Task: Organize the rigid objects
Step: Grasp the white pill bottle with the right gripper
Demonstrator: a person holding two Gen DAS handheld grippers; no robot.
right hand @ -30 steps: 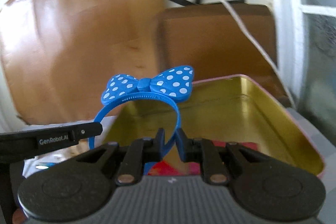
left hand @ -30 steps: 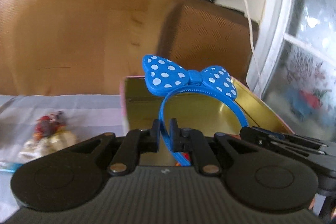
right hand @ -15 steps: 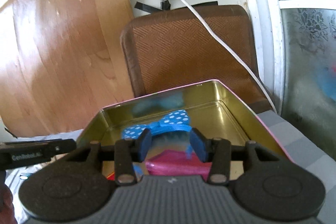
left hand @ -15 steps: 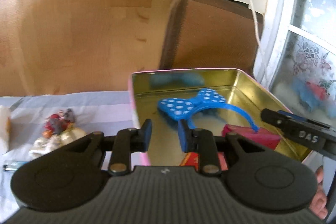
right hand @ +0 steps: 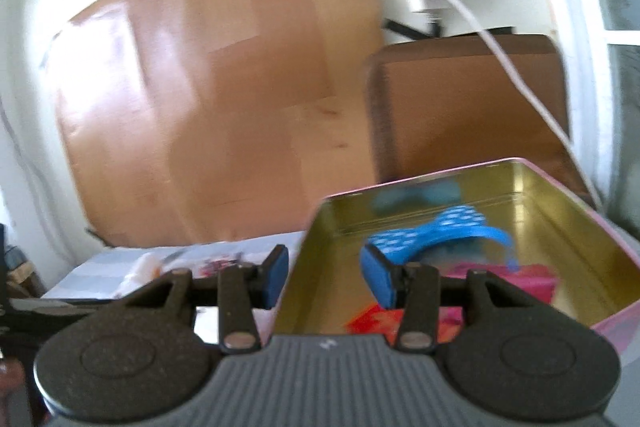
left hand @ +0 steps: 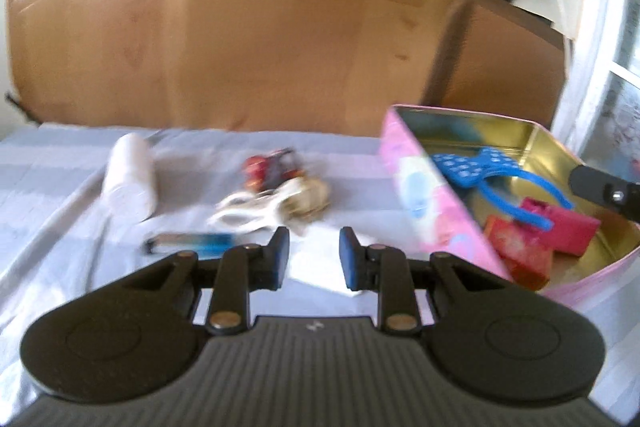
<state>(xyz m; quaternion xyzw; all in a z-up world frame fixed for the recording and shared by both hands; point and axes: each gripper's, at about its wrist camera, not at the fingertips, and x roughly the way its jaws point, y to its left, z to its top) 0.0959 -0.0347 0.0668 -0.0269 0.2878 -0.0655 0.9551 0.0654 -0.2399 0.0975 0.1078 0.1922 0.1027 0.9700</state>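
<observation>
The blue polka-dot bow headband lies inside the pink tin at the right of the table, resting across the red and pink boxes, so that piece is stowed and the job seems to be between items. Both the left gripper and the right gripper stand parted and empty. Next, I'd guess, the left one picks something off the cloth to the left of the tin, perhaps the blue lighter or the small toy heap, which wants a careful, squared-up approach.
</observation>
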